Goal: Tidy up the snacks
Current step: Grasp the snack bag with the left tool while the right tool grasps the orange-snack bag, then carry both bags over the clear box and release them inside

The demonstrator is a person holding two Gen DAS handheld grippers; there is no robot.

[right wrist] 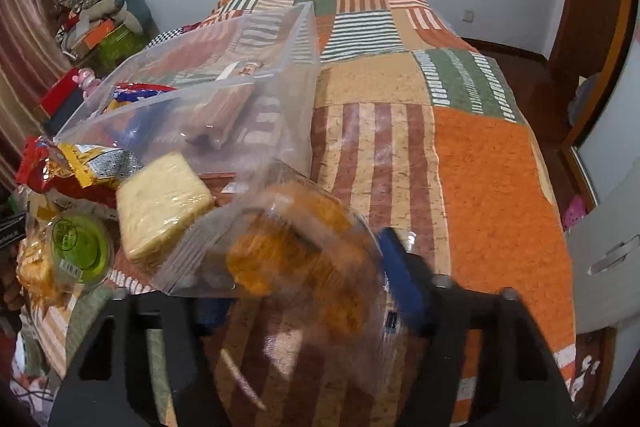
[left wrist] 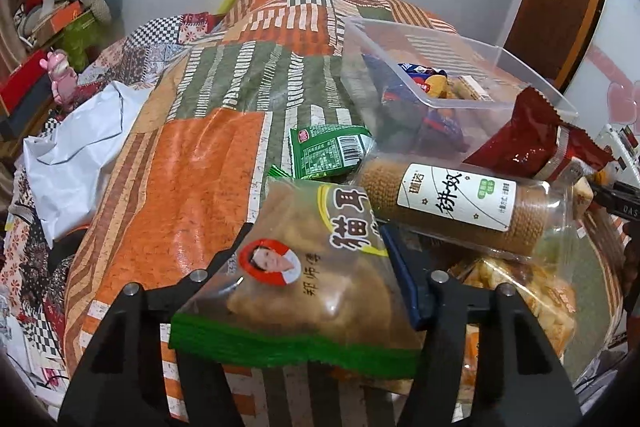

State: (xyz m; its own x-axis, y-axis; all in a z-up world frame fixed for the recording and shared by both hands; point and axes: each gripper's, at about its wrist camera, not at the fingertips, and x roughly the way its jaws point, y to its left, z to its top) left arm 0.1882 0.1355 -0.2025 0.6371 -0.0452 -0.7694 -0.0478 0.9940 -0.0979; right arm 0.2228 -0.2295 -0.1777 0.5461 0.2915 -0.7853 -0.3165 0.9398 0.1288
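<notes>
On a patchwork cloth (left wrist: 192, 163) covering the table, snacks crowd beside a clear bin (left wrist: 452, 79) already holding packets. The left gripper (left wrist: 316, 263) is closed on a brown snack bag (left wrist: 304, 279), its green-sealed end toward the camera, long axis running away toward the bin. Across the bag's far end lies a biscuit tube (left wrist: 456, 199), its long axis crosswise, with a green packet (left wrist: 332, 149) and red packet (left wrist: 532, 135) between it and the bin. The right gripper (right wrist: 304, 279) clamps a blurred clear bag of orange crackers (right wrist: 288, 251), tilted up toward the bin (right wrist: 224, 75). Just left sit a wrapped cake slice (right wrist: 164, 203) and a green-lidded cup (right wrist: 80, 247).
</notes>
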